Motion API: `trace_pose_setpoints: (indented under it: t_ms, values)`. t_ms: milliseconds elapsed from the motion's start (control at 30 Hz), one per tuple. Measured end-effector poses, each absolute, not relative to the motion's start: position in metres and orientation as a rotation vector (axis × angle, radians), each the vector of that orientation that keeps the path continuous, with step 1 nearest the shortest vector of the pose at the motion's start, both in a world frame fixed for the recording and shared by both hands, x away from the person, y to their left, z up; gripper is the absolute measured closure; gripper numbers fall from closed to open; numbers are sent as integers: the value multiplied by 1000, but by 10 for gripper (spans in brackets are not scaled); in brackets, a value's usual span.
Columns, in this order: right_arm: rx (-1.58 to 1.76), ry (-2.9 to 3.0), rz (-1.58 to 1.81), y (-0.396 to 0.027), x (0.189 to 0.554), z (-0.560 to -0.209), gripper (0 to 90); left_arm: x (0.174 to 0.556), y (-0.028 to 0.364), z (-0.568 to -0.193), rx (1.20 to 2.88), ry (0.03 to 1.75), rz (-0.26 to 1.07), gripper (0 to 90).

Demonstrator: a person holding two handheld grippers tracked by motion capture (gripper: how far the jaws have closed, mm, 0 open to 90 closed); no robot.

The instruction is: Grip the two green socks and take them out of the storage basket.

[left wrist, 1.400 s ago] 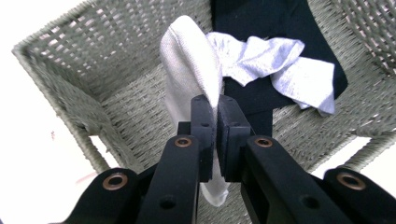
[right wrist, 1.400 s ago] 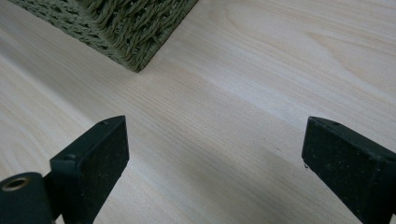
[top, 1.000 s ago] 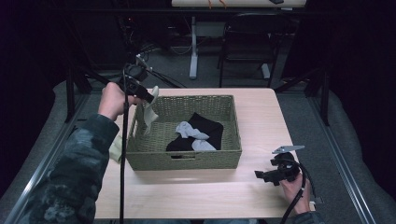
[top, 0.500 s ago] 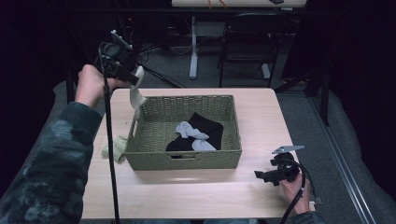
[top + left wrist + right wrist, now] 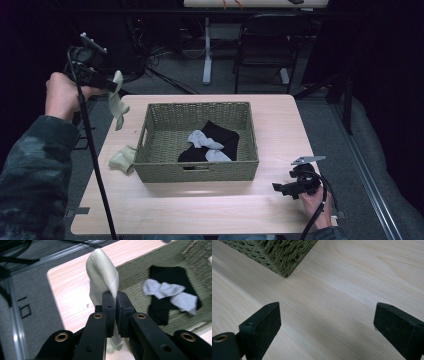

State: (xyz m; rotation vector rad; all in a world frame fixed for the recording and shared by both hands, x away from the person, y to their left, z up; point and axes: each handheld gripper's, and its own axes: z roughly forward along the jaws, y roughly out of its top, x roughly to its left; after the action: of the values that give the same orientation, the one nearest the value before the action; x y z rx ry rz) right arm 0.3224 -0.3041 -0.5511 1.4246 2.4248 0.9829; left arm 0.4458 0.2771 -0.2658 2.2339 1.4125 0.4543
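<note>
My left gripper (image 5: 109, 86) is raised high off the table's far left corner, shut on a pale green sock (image 5: 117, 101) that dangles from it. The left gripper view has the sock (image 5: 103, 277) pinched between the jaws (image 5: 115, 305), above the table beside the basket. A second pale green sock (image 5: 122, 158) lies on the table against the left wall of the woven basket (image 5: 165, 171). In the basket lie a black garment (image 5: 220, 136) and grey socks (image 5: 205, 142). My right gripper (image 5: 285, 189) rests low at the table's front right, open with nothing between its jaws (image 5: 327, 327).
The basket's corner (image 5: 284, 255) lies ahead and left of the right gripper. Bare wooden tabletop (image 5: 200, 205) runs along the front. A chair (image 5: 265, 45) and table legs stand beyond the far edge. A cable (image 5: 92, 150) hangs from the left gripper.
My left gripper has lifted up and away to the left, raising the pale green sock off the basket's left side. The right gripper has stayed put.
</note>
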Motion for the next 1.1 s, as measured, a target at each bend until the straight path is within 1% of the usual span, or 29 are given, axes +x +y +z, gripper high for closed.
trace_pose_setpoints:
  t_ms: [100,200,300,433,467,500,600,733,767,800,900,933,967,1000,1100]
  values:
    - [1431,2428,977,-304,322,-551,66,444,286,-270,2233,1433,459,870]
    - [1430,2425,974,-303,322,-551,66,442,298,-283,2223,1477,452,870]
    - [1428,2429,974,-303,322,-551,66,441,302,-291,2220,1492,458,870]
    - [1433,2426,972,-303,322,-551,66,441,311,-318,2222,1524,430,869]
    - [1434,2426,972,-303,322,-551,66,441,311,-318,2222,1524,430,869]
    - [1433,2426,972,-303,322,-551,67,441,314,-331,2219,1540,410,869]
    - [1432,2428,971,-303,322,-552,67,443,317,-349,2204,1562,388,870]
    - [1429,2424,973,-304,322,-552,67,446,317,-371,2198,1579,343,869]
    - [1429,2424,973,-304,322,-552,67,446,317,-371,2198,1579,343,869]
    - [1430,2427,973,-304,322,-552,67,448,317,-385,2193,1597,317,869]
    - [1432,2426,971,-304,322,-552,67,449,317,-396,2191,1603,282,867]
    - [1430,2426,972,-304,322,-552,67,451,316,-408,2187,1619,261,867]
    - [1430,2426,972,-304,322,-552,67,451,316,-408,2187,1619,261,867]
    - [1428,2424,972,-304,322,-552,67,452,316,-420,2183,1636,246,867]
    - [1429,2425,971,-304,322,-552,67,454,317,-438,2192,1667,220,866]
